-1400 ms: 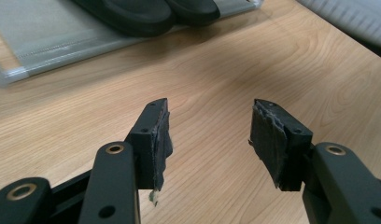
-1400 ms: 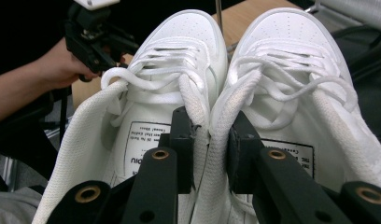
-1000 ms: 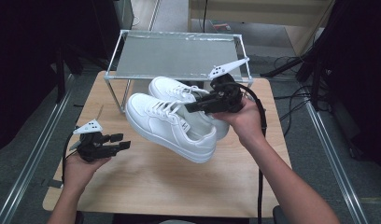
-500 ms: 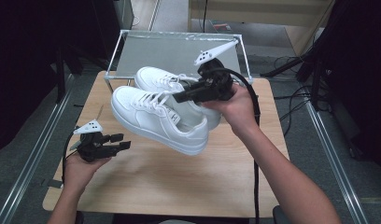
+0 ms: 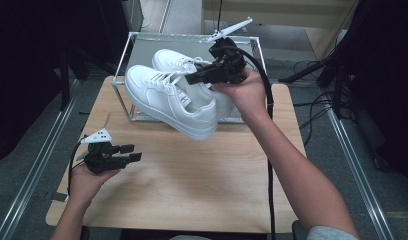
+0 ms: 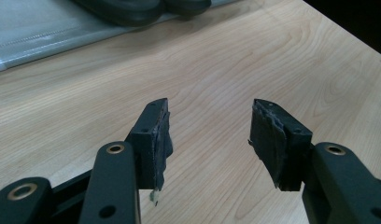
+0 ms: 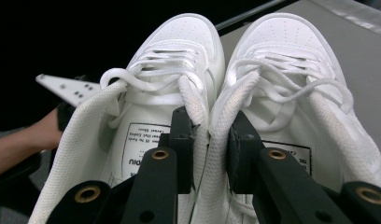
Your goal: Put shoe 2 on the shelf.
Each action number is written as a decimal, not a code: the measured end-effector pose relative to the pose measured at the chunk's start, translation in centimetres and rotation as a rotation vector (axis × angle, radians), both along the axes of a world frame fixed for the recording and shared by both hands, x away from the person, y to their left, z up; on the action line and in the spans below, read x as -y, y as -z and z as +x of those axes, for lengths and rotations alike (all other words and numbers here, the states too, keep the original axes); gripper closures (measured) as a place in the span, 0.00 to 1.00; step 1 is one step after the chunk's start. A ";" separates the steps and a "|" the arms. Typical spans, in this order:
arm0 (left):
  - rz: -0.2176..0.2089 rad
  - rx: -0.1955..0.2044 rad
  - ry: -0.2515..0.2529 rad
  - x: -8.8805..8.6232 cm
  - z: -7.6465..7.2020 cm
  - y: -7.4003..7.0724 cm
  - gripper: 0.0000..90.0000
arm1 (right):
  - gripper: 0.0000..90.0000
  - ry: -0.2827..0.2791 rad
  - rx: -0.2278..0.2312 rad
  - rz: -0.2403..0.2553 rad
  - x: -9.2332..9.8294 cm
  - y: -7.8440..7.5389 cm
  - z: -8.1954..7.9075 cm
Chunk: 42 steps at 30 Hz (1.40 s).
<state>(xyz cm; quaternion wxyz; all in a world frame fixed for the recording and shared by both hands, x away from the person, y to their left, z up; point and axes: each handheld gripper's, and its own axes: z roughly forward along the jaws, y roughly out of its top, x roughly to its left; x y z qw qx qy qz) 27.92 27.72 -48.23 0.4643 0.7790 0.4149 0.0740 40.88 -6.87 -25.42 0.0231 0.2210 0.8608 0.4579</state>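
since a second ago the right gripper (image 5: 199,76) has lifted the pair of white shoes (image 5: 172,100) toward the rack (image 5: 123,55), toes pointing far-left, fingers pinching both collars. left gripper (image 6: 207,135): fingers gape empty over the bench (image 6: 86,93). right gripper view: toes point away.

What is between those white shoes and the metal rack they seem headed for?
Nothing visible. The right gripper pinches the inner collars of both white shoes together and holds them in the air over the front rail of the rack, whose top shelf looks bare.
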 end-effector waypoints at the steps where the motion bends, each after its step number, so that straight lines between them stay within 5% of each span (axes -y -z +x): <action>1: -0.001 -0.006 0.006 0.0 0.0 0.0 0.53 | 0.85 0.020 0.002 -0.005 0.0 0.0 0.4; 8: 0.000 -0.007 0.021 0.2 0.0 0.1 0.53 | 0.85 0.133 0.005 -0.024 -0.1 0.0 2.8; 24: -0.020 -0.001 0.062 1.2 0.4 0.0 0.52 | 0.85 0.525 0.037 -0.080 -2.6 -0.1 10.3; 36: -0.020 0.006 0.098 2.0 0.8 -0.1 0.52 | 0.85 0.686 0.033 -0.102 -6.1 -0.5 14.0; 42: -0.026 0.008 0.100 1.9 0.9 -0.1 0.53 | 0.85 0.752 -0.026 -0.131 -7.2 0.5 15.2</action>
